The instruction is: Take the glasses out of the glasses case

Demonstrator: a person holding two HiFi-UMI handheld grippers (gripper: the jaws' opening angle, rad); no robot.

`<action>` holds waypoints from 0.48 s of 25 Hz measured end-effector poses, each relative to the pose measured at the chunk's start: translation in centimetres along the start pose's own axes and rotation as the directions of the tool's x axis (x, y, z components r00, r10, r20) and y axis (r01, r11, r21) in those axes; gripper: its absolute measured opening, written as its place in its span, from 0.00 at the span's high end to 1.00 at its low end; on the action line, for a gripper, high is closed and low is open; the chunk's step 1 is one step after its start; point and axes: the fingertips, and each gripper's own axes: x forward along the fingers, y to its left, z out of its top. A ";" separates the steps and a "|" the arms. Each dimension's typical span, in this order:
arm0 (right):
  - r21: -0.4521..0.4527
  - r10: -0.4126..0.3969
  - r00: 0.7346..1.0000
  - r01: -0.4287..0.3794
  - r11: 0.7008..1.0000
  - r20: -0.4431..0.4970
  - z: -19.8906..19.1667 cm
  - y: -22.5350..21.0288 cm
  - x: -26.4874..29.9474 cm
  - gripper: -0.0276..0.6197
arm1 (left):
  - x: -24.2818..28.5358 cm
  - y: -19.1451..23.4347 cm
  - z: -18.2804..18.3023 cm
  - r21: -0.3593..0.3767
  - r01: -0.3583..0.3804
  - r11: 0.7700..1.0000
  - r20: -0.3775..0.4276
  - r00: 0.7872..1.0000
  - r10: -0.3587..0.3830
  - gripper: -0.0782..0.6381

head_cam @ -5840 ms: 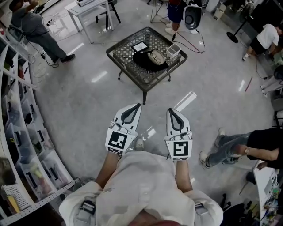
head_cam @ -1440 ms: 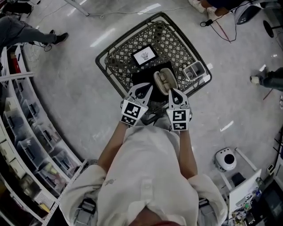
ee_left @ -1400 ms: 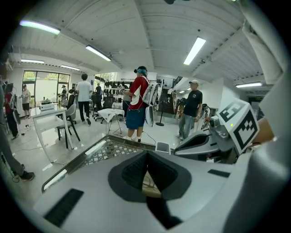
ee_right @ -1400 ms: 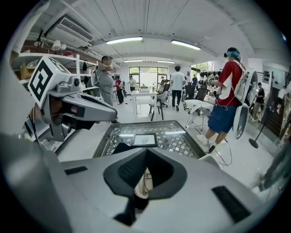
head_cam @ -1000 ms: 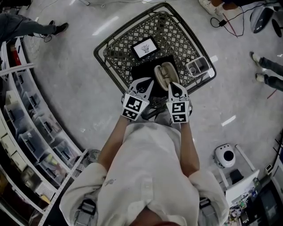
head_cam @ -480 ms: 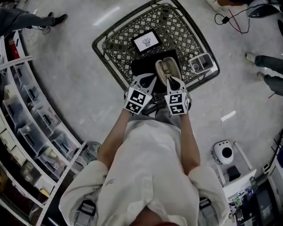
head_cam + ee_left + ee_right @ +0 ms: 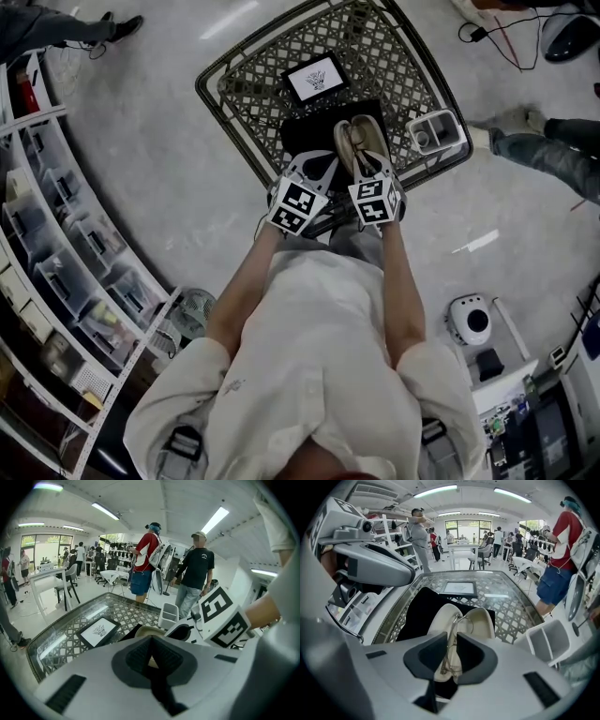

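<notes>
On a black cloth (image 7: 302,134) lies the cream glasses case (image 7: 358,141), lid open. Thin metal-framed glasses (image 7: 453,637) rest inside the case (image 7: 480,620). My right gripper (image 7: 371,166) hangs just above the case's near end, pointing steeply down. Its jaws are opening, and the glasses show through the narrow gap of the right gripper (image 7: 449,654) without the pads touching them. My left gripper (image 7: 322,161) is beside it on the left, over the cloth, shut and holding nothing. In the left gripper view, the left gripper (image 7: 151,641) hides most of the case (image 7: 144,631).
The low table (image 7: 223,101) has a lattice top under glass. It also holds a framed card (image 7: 317,78) behind the case and a small white bin (image 7: 432,131) to its right. Shelving (image 7: 56,253) lines the left side; people stand beyond the table.
Both grippers have sunk toward the table and now hang at the case's near end. The right jaws, shut a second ago, have parted.
</notes>
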 end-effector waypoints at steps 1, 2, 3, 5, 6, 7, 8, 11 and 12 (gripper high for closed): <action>-0.004 0.006 1.000 -0.006 1.000 -0.009 -0.1 0.1 0.4 0.85 | 0.1 0.1 -0.1 0.000 0.000 1.000 -0.002 1.000 0.000 0.87; -0.007 0.011 1.000 -0.012 1.000 -0.017 -0.3 0.2 0.7 0.84 | 0.1 0.1 -0.2 -0.001 -0.001 1.000 -0.004 1.000 0.001 0.87; -0.010 0.015 1.000 -0.015 1.000 -0.024 -0.4 0.3 1.0 0.83 | 0.0 0.2 -0.3 -0.003 -0.001 1.000 -0.005 1.000 0.001 0.87; -0.017 0.018 0.999 -0.019 1.000 -0.038 -0.7 0.5 1.5 0.82 | -0.2 0.2 -0.2 -0.007 -0.004 1.000 -0.004 1.000 0.004 0.87; -0.019 0.019 0.999 -0.019 1.000 -0.044 -0.8 0.5 1.8 0.81 | -0.3 0.3 -0.3 -0.008 -0.005 1.000 -0.004 1.000 0.005 0.87; -0.020 0.019 0.999 -0.020 1.000 -0.050 -0.9 0.5 2.1 0.80 | -0.3 0.3 -0.3 -0.010 -0.007 1.000 -0.004 1.000 0.007 0.87; -0.021 0.019 0.998 -0.020 1.000 -0.057 -1.1 0.5 2.4 0.79 | -0.4 0.4 -0.5 -0.011 -0.009 1.000 -0.005 1.000 0.009 0.87; -0.031 0.019 0.997 -0.021 0.999 -0.080 -1.6 0.5 3.4 0.77 | -0.6 0.5 -0.9 -0.018 -0.015 1.000 -0.009 1.000 0.015 0.87; -0.036 0.018 0.996 -0.021 0.999 -0.087 -1.7 0.6 3.6 0.77 | -0.7 0.6 -1.0 -0.021 -0.017 1.000 -0.009 1.000 0.017 0.87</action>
